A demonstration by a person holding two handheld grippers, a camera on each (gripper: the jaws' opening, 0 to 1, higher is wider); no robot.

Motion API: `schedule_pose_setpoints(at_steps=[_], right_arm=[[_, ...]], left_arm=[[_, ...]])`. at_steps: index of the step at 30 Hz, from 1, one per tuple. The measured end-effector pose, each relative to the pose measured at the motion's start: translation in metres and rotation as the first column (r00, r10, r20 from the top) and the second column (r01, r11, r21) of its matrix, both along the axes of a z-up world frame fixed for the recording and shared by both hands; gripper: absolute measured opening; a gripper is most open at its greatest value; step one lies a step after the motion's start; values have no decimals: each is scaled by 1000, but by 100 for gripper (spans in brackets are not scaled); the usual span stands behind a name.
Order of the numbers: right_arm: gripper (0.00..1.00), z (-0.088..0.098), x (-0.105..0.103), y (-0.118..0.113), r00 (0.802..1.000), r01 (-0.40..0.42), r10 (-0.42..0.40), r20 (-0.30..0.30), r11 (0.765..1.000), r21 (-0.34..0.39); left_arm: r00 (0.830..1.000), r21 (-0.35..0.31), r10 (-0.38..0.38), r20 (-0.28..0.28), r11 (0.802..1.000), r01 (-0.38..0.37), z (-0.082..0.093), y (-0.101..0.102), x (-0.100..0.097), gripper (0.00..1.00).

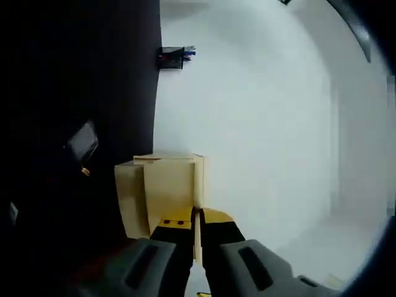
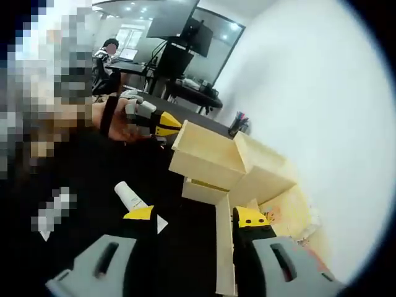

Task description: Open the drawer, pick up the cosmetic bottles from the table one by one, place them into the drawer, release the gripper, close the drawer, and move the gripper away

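On the dark table: a white cosmetic bottle (image 2: 130, 197) lies on its side, left of the wooden drawer unit (image 2: 260, 173).
Upper drawer: an open pale drawer (image 2: 204, 154) juts from the unit; its inside is not visible.
Lower drawer: a second drawer front (image 2: 224, 247) is pulled out toward the right gripper (image 2: 192, 232).
Right gripper: jaws wide apart, straddling that drawer front, gripping nothing.
Left gripper (image 1: 197, 224): jaws nearly together, pinching the thin edge of the wooden box (image 1: 162, 192).
Left gripper, from the right gripper view: held in a person's hand (image 2: 124, 120) at the open drawer's far corner.
Backdrop: white wall (image 1: 260, 124); pen holder (image 2: 237, 124); desks and a seated person (image 2: 110, 52) farther off.
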State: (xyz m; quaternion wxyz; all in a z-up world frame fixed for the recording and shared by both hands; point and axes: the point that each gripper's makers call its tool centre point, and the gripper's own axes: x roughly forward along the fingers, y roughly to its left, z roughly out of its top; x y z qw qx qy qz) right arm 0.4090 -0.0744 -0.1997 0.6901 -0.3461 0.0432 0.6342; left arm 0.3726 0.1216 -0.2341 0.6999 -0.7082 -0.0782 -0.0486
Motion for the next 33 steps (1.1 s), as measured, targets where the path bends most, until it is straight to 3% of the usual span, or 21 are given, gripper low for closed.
schedule_pose_setpoints(at_steps=[29,33], right_arm=[[44,-9,-1,0,1000,2,-2,0,999,-34],[44,-7,2,0,1000,5,-5,0,1000,-28]], left_arm=[[999,-26,-23,34,999,24,0,-3,-24,7],[997,35,-65,47,997,63,1,-9,-23,12]])
